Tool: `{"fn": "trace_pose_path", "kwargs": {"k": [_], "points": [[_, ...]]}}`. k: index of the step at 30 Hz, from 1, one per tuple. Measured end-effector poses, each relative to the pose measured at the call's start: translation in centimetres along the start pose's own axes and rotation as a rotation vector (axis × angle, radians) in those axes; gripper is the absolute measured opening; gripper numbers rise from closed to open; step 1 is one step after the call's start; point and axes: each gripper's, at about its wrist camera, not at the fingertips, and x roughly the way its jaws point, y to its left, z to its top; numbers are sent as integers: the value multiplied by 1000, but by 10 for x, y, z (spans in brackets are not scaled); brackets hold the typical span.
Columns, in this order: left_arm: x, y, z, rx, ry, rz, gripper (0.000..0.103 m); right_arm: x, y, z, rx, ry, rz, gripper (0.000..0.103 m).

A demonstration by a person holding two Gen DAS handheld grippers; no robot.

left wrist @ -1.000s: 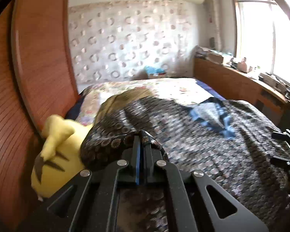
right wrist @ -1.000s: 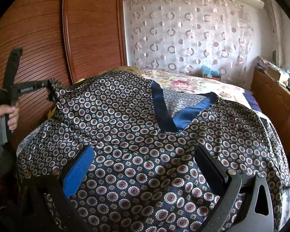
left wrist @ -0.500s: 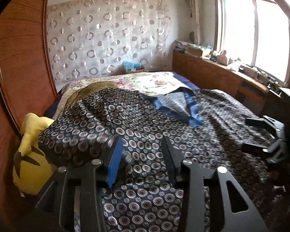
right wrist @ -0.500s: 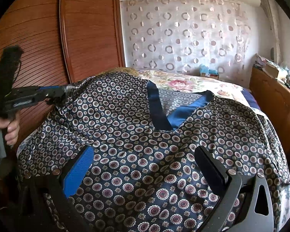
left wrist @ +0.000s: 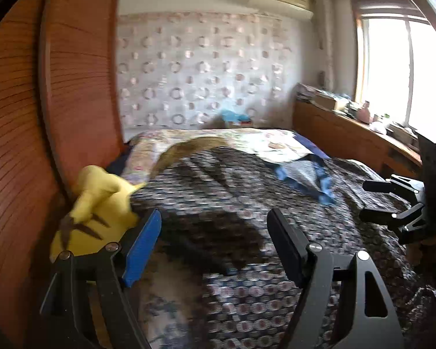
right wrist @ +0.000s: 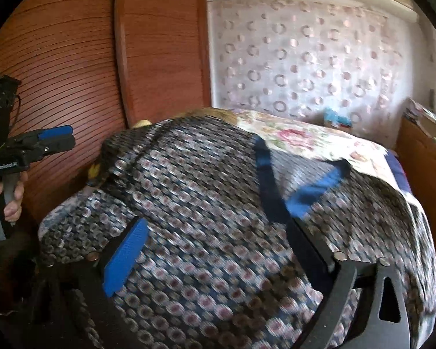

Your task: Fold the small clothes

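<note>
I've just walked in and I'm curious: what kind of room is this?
Most likely a home bedroom: a bed with a floral cover, a patterned garment spread over it, and a yellow plush toy beside a wooden wardrobe.

A dark garment [right wrist: 218,203] patterned with small circles and trimmed with a blue V-neck lies spread over the bed [right wrist: 319,139]. The right gripper [right wrist: 215,250] hangs above its near part, jaws closing with nothing pinched between them. At far left a hand [right wrist: 7,195] holds the left gripper [right wrist: 59,139] clear of the cloth, before the wooden wardrobe [right wrist: 160,43].
</note>
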Motion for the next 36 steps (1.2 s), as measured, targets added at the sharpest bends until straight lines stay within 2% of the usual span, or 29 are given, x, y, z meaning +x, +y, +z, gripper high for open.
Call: {"fn": "trace_pose_path", "kwargs": {"k": [7,11,15,18,22,23,24,26,28,33,36], "points": [[-9,31,-5,-63,-17,71,76,51,29,56,-116,2,154,72],[-15,41,-8,-76,-30,108,76,92,53,85,-147,34,264,70],[-17,48,-11,-86,-31,123,76,131,79,98,-179,80,312,70],[-15,51,-15,-93,-23,126,76,163,95,97,-233,137,286,70],[-14,50,-17,-88,-18,122,76,197,108,92,-324,208,195,55],[-14,49,-17,-87,-17,122,76,204,110,90,-363,223,164,42],[-13,48,-19,-85,-14,122,76,208,111,88,-382,234,154,36],[-10,45,-21,-82,-8,119,76,214,111,89,-382,237,160,17],[-9,42,-22,-81,-4,113,76,209,106,92,-349,217,179,7],[-2,33,-23,-72,6,92,76,181,74,106,-171,83,220,6],[3,28,-23,-64,13,79,76,165,49,105,-66,26,187,6]]}}
